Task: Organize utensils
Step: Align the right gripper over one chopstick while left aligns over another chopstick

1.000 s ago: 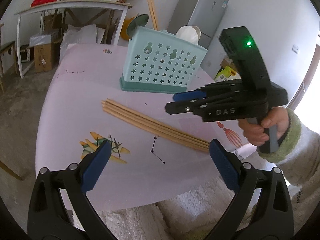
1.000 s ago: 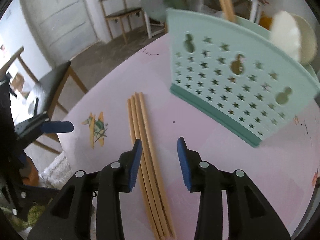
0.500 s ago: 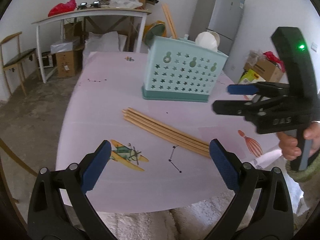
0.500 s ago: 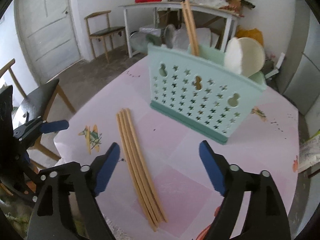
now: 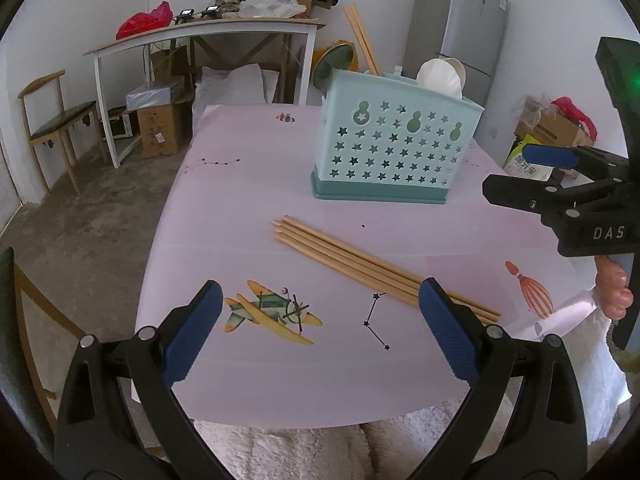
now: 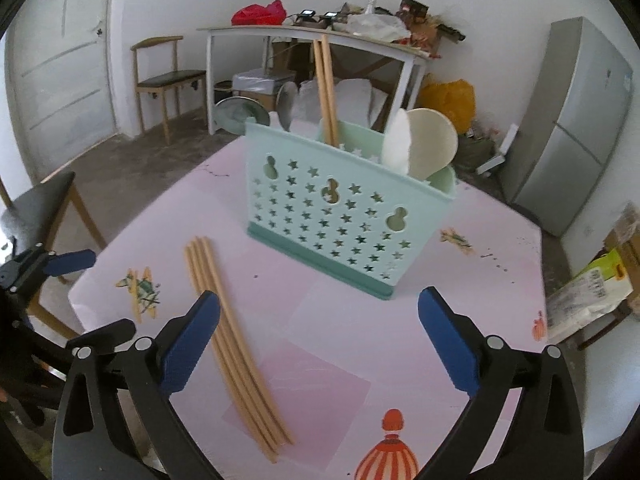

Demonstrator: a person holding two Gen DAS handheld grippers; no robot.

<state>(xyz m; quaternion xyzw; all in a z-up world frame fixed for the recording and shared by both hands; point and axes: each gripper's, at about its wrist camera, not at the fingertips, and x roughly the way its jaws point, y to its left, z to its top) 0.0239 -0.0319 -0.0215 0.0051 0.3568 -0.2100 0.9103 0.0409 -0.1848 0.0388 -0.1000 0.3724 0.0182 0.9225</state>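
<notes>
A: Pink-covered, the surface (image 6: 320, 360) is seen carrying four loose chopsticks (image 6: 236, 356), laid side by side at about eight o'clock from the mint caddy (image 6: 340, 224). Two chopsticks and some spoons are already stood inside it.

B: What is held?

A: Nothing. The right tool (image 6: 320, 336) is opening, its jaws empty; the left tool (image 5: 320, 332) is spread, also empty.

B: What risk is judged?

A: Being packed together, the sticks could be scattered or rolled toward the edge if only one is pinched off-centre.
</notes>
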